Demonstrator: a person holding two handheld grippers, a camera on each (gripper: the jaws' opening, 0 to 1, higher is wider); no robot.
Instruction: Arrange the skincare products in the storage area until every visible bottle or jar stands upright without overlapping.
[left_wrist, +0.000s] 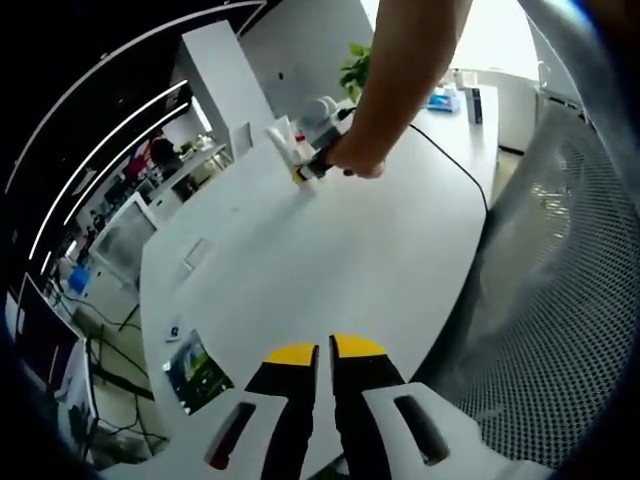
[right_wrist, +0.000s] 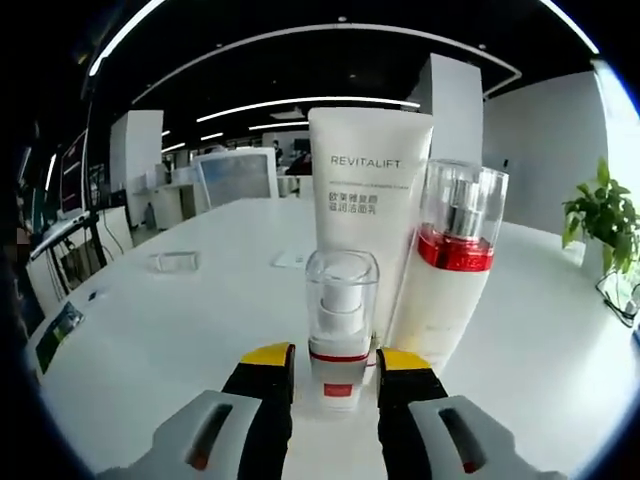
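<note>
Right gripper view: the right gripper (right_wrist: 331, 362) holds a small pump bottle (right_wrist: 340, 327) with a clear cap and red band between its yellow-tipped jaws, upright on the white worktop (right_wrist: 180, 330). Just behind stand a white tube (right_wrist: 368, 205) marked REVITALIFT and a taller white pump bottle (right_wrist: 452, 262) with a clear cap and red collar, all 3 upright and close together. Left gripper view: the left gripper (left_wrist: 325, 352) hangs over the near worktop edge, jaws nearly together with nothing between them; a person's hand (left_wrist: 357, 158) holds the other gripper at the products (left_wrist: 290, 145) far across the worktop.
</note>
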